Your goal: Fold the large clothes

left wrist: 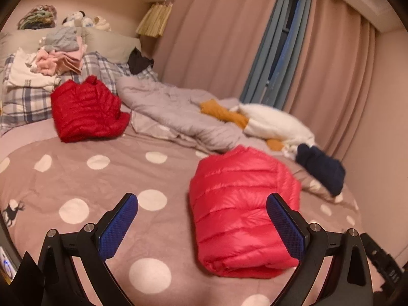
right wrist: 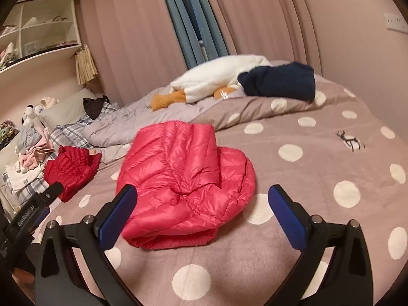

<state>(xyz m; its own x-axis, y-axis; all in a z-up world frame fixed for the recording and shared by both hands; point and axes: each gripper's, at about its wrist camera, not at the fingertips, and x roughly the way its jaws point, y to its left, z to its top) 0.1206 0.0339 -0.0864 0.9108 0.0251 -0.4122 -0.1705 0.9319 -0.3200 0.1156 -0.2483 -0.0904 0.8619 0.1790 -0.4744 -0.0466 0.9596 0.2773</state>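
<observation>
A bright pink-red puffer jacket (left wrist: 242,209) lies folded into a compact bundle on the polka-dot bedspread (left wrist: 76,178). It also shows in the right wrist view (right wrist: 183,178), with its hood sticking out to the right. My left gripper (left wrist: 201,219) is open and empty, just left of and above the bundle. My right gripper (right wrist: 201,211) is open and empty, its fingers either side of the bundle's near edge. A darker red puffer jacket (left wrist: 86,112) lies folded near the pillows; it also shows in the right wrist view (right wrist: 71,168).
A pile of folded clothes (left wrist: 51,58) sits on a plaid pillow (left wrist: 23,102). A rumpled grey duvet (left wrist: 178,112), a white and orange plush (left wrist: 270,119) and a navy garment (left wrist: 321,168) lie along the curtain side. Shelves (right wrist: 38,30) stand at the head.
</observation>
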